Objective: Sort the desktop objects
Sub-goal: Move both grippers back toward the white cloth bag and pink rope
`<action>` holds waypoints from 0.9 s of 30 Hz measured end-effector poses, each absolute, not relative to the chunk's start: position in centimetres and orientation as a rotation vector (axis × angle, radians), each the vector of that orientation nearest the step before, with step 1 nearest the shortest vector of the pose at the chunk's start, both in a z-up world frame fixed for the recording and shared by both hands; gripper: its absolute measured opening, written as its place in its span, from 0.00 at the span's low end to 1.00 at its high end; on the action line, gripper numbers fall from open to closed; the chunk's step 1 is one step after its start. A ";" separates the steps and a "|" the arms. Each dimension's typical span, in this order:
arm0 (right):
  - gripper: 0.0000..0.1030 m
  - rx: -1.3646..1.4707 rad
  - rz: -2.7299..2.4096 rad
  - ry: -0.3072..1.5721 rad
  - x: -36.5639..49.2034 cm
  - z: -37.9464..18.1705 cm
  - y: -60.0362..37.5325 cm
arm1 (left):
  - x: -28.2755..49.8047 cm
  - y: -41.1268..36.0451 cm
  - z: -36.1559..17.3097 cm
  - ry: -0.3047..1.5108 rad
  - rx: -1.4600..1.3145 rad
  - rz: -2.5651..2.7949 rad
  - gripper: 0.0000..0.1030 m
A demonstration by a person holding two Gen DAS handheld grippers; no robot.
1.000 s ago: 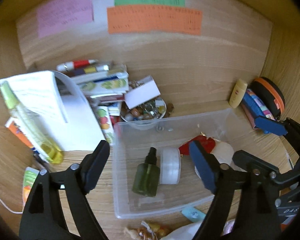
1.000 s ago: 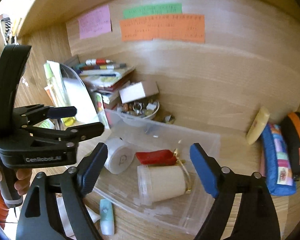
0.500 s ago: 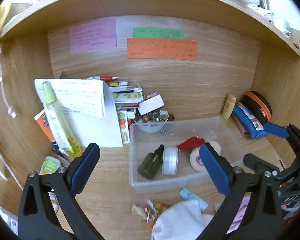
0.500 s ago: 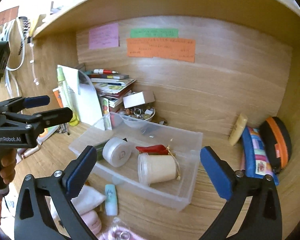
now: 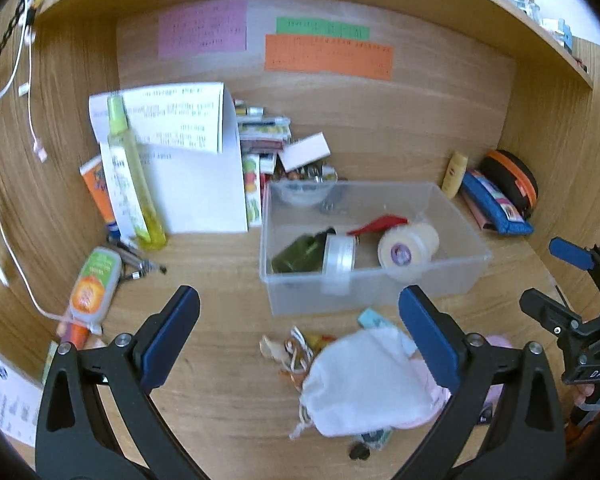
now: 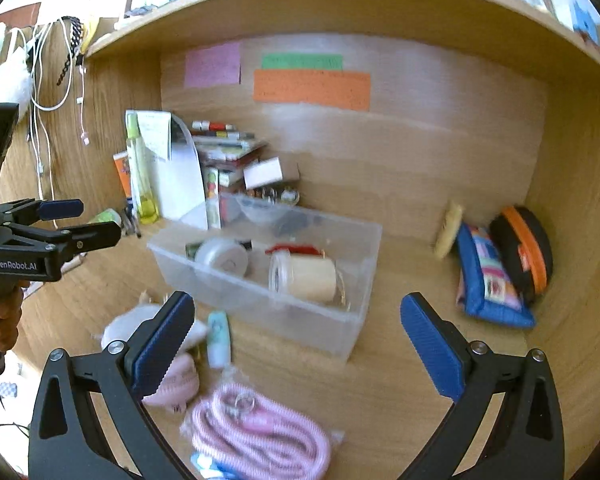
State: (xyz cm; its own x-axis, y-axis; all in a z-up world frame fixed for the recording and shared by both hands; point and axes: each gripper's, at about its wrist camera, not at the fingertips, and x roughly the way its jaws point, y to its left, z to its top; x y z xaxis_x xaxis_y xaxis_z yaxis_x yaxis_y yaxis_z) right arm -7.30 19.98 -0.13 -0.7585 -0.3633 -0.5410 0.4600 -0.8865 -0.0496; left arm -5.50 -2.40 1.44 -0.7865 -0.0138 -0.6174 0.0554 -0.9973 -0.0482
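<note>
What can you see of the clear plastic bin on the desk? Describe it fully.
The clear plastic bin is a rectangular, lidless, translucent tub sitting upright on the wooden desk. Inside lie a green spray bottle, a white tape roll, a cream jar on its side and a red item. Neither gripper touches it.

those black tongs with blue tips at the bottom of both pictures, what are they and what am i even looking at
Those are two hand-held grippers; a person carries one in each hand, no robot arm. Each has a wide-angle camera looking forward along its jaws, so one picture comes from the left gripper, the other from the right gripper. Both have just been opening their jaws and hold nothing.

In front is a wooden desk with a clear plastic bin holding a green bottle, a tape roll and a cream jar. Loose in front of the bin lie a white pouch and a pink coiled cord.
</note>
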 end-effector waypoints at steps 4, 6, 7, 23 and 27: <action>1.00 0.827 -2.553 0.220 -6.6 -2.1 20.3 | -5.0 -1.8 0.1 0.121 1.065 -2.926 0.98; 1.00 0.864 -2.539 0.223 -6.1 -3.2 20.2 | -4.8 -1.3 -0.8 0.117 1.095 -2.920 0.98; 1.00 0.878 -2.532 0.237 -5.8 -3.7 20.0 | -4.8 -1.2 -1.1 0.117 1.107 -2.917 0.98; 1.00 1.051 -2.478 0.317 -5.4 -9.2 18.3 | -5.6 0.8 -5.7 0.176 1.297 -2.880 0.98; 1.00 1.062 -2.505 0.313 -6.0 -9.0 19.4 | -5.5 0.0 -6.1 0.208 1.293 -2.878 0.98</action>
State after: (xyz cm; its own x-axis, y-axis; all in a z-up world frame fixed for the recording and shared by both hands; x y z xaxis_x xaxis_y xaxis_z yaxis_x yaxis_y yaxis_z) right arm -6.00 19.44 -9.03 -0.6314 -0.2730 -0.7258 0.4433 -0.8950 -0.0490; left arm -5.54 -0.03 -6.12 -0.6653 0.0723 -0.7430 0.0353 -0.9912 -0.1280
